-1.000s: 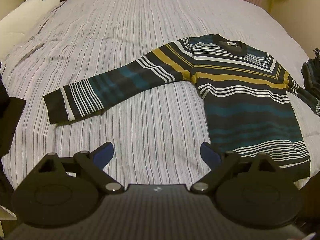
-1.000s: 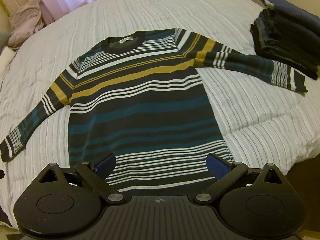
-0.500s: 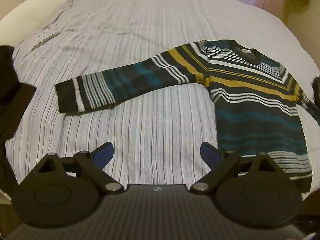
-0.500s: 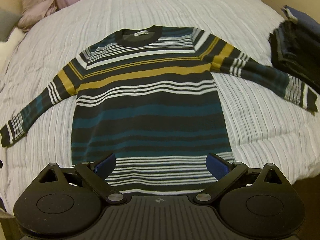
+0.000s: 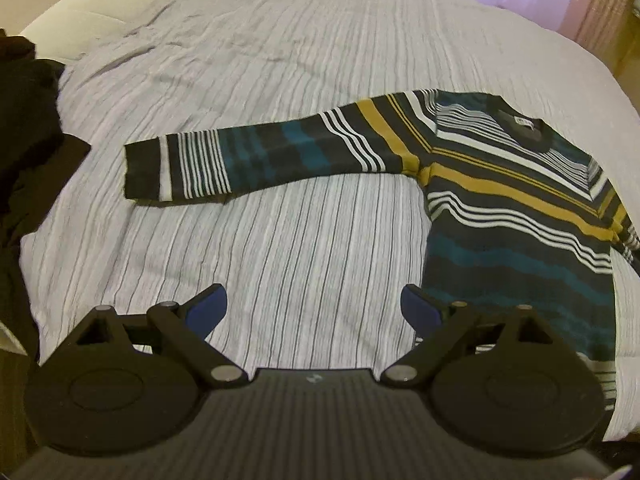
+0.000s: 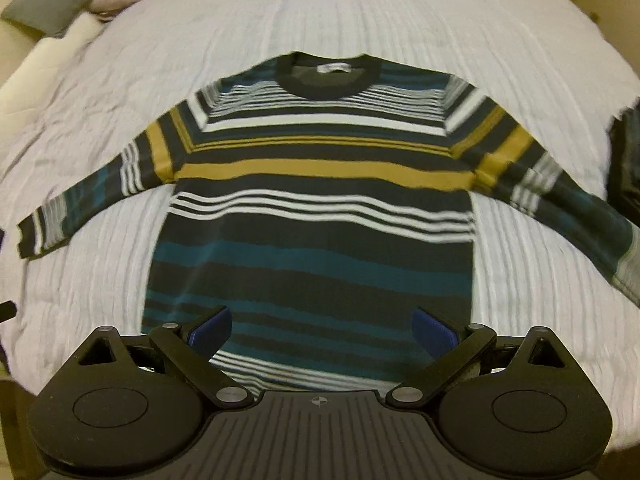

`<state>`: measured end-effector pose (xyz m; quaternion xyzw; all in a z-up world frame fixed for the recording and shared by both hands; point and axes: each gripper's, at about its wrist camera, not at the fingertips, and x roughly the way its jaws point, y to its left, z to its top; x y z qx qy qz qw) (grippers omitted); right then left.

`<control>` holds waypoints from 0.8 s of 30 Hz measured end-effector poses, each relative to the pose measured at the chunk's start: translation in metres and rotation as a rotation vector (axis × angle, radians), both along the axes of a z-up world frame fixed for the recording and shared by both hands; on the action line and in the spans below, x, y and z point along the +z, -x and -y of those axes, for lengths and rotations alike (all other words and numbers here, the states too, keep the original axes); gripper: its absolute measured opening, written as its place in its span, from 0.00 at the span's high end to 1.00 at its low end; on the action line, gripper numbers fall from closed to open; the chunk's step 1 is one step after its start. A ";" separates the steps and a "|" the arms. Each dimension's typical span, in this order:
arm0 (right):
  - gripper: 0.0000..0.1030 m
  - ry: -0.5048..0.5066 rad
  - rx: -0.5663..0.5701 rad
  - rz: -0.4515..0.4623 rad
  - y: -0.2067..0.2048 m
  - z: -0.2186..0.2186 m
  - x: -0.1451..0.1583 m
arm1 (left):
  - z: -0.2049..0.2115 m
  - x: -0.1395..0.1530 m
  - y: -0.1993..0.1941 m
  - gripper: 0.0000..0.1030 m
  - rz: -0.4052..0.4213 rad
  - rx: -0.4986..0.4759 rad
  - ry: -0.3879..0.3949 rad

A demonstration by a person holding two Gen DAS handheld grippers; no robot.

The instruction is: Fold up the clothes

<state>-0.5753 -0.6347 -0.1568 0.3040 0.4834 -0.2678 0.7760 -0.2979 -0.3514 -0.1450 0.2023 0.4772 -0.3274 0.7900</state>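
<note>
Lying flat on the striped bedspread [image 5: 304,240], the striped sweater [image 6: 316,216] has both sleeves spread out. Left tongs [image 5: 314,306] and right tongs [image 6: 322,326] hover above, both wide open, gripping nothing.

No legible text, number or brand appears. A small white neck label [image 6: 335,68] sits inside the black round collar of the striped knit sweater [image 6: 316,216]; its print is too blurred to read in either wrist view.
</note>
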 end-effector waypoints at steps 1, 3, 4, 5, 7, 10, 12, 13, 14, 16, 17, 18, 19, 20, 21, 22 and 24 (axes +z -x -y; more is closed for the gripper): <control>0.04 -0.005 0.029 0.018 -0.003 0.003 -0.001 | 0.000 0.002 0.002 0.11 0.005 0.017 -0.004; 0.04 0.009 0.118 0.037 -0.015 0.004 0.000 | -0.004 0.007 0.004 0.11 0.016 0.053 -0.010; 0.04 0.021 0.168 0.048 -0.022 0.002 0.001 | -0.007 0.009 0.005 0.11 0.024 0.069 -0.013; 0.04 0.034 0.219 0.060 -0.030 -0.001 0.002 | -0.010 0.010 0.006 0.11 0.031 0.084 -0.018; 0.04 0.060 0.322 0.084 -0.045 -0.006 0.005 | -0.020 0.012 0.003 0.11 0.034 0.110 -0.036; 0.04 0.079 0.430 0.138 -0.071 -0.019 0.010 | -0.035 0.013 -0.005 0.11 0.045 0.140 -0.063; 0.04 0.094 0.483 0.184 -0.089 -0.032 0.015 | -0.044 0.013 -0.015 0.11 0.062 0.149 -0.078; 0.04 0.093 0.507 0.209 -0.100 -0.039 0.016 | -0.050 0.014 -0.020 0.11 0.071 0.150 -0.083; 0.04 0.090 0.531 0.235 -0.110 -0.047 0.017 | -0.055 0.014 -0.026 0.11 0.081 0.146 -0.086; 0.04 0.089 0.591 0.284 -0.136 -0.067 0.020 | -0.066 0.015 -0.040 0.11 0.103 0.123 -0.089; 0.04 0.100 0.620 0.301 -0.149 -0.078 0.021 | -0.071 0.014 -0.047 0.11 0.118 0.106 -0.092; 0.04 0.114 0.651 0.316 -0.163 -0.091 0.021 | -0.076 0.013 -0.056 0.11 0.137 0.083 -0.099; 0.04 0.129 0.682 0.330 -0.177 -0.104 0.022 | -0.081 0.012 -0.064 0.11 0.156 0.059 -0.108; 0.04 0.142 0.701 0.341 -0.191 -0.116 0.021 | -0.086 0.010 -0.073 0.11 0.172 0.035 -0.117; 0.05 0.155 0.718 0.352 -0.204 -0.129 0.020 | -0.092 0.008 -0.083 0.11 0.186 0.012 -0.123; 0.17 0.162 0.735 0.350 -0.220 -0.142 0.016 | -0.098 0.005 -0.093 0.11 0.195 -0.007 -0.125; 0.31 0.174 0.771 0.340 -0.255 -0.168 0.005 | -0.110 -0.001 -0.113 0.11 0.205 -0.033 -0.129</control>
